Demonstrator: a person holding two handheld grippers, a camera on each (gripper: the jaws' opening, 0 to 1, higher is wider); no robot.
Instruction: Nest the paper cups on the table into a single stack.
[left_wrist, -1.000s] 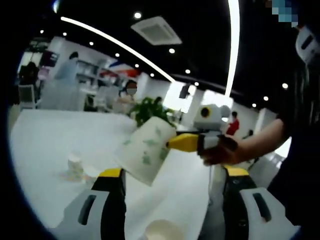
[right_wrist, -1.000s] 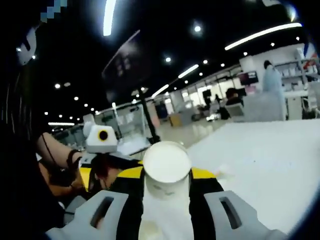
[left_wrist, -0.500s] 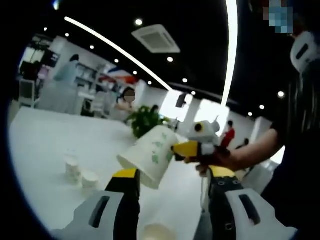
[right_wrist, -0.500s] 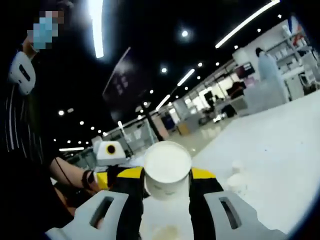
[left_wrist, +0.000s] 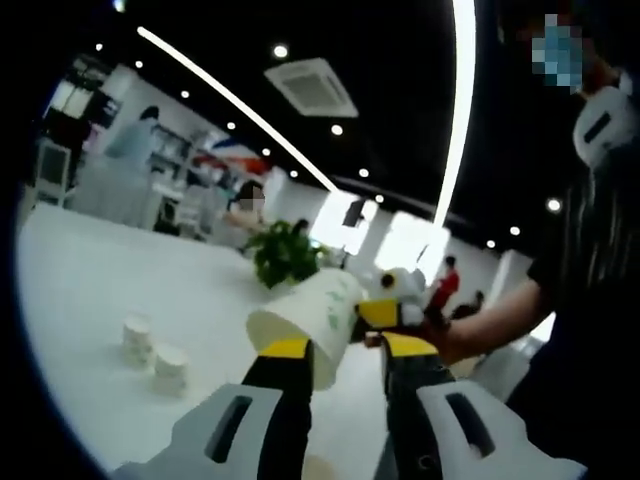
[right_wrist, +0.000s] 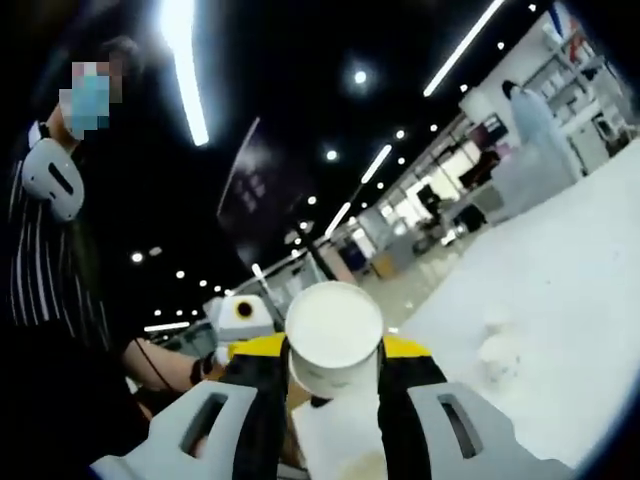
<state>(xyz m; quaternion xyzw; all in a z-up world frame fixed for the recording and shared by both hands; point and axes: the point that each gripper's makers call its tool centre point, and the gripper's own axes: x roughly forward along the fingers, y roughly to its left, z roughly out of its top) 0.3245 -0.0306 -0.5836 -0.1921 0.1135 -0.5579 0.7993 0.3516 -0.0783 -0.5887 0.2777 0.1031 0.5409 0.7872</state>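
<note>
Sitting clamped between the right tongs (right_wrist: 333, 365), a paper cup (right_wrist: 333, 335).

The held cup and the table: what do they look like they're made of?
The cup in the right claw looks like paper: matte white wall with printed green marks, thin rolled rim, white inside in the right gripper view. The table looks like a smooth white top, laminate or painted; the blur leaves that open.
</note>
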